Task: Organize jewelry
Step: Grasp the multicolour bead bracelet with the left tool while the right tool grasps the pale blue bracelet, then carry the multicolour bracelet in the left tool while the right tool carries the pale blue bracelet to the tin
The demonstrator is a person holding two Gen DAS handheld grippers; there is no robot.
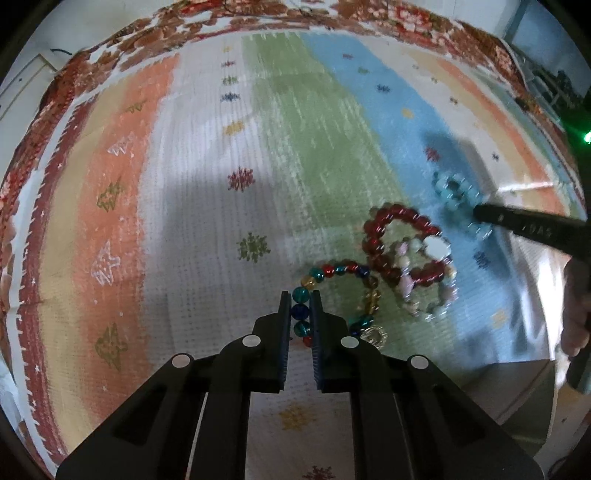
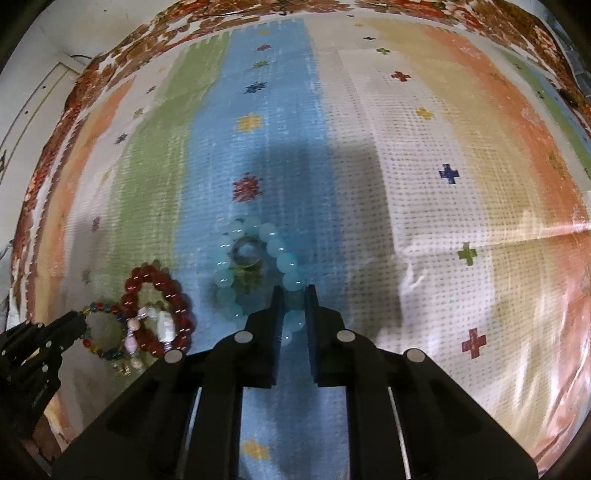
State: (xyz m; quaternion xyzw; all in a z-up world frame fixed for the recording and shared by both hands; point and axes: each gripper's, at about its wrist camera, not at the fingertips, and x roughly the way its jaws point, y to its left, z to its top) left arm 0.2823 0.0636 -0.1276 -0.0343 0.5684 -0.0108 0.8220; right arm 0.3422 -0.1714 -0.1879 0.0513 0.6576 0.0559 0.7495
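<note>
My left gripper (image 1: 300, 295) is shut on a multicolour bead bracelet (image 1: 334, 269), with beads pinched between its fingers. My right gripper (image 2: 294, 290) is shut on a light blue bead bracelet (image 2: 275, 245), which has a clear ring (image 2: 245, 254) lying inside it. A dark red bead bracelet (image 1: 397, 218) lies on the cloth beside a pale pink and white bead bracelet (image 1: 434, 291). In the right wrist view the red bracelet (image 2: 157, 284) and multicolour bracelet (image 2: 101, 308) sit at lower left, with the left gripper (image 2: 79, 317) on the latter.
A striped patterned cloth (image 1: 184, 184) covers the whole surface, with a red floral border (image 1: 155, 33) at the far edge. A small gold ring (image 1: 373, 336) lies near the multicolour bracelet. The person's hand (image 1: 576, 306) shows at the right edge.
</note>
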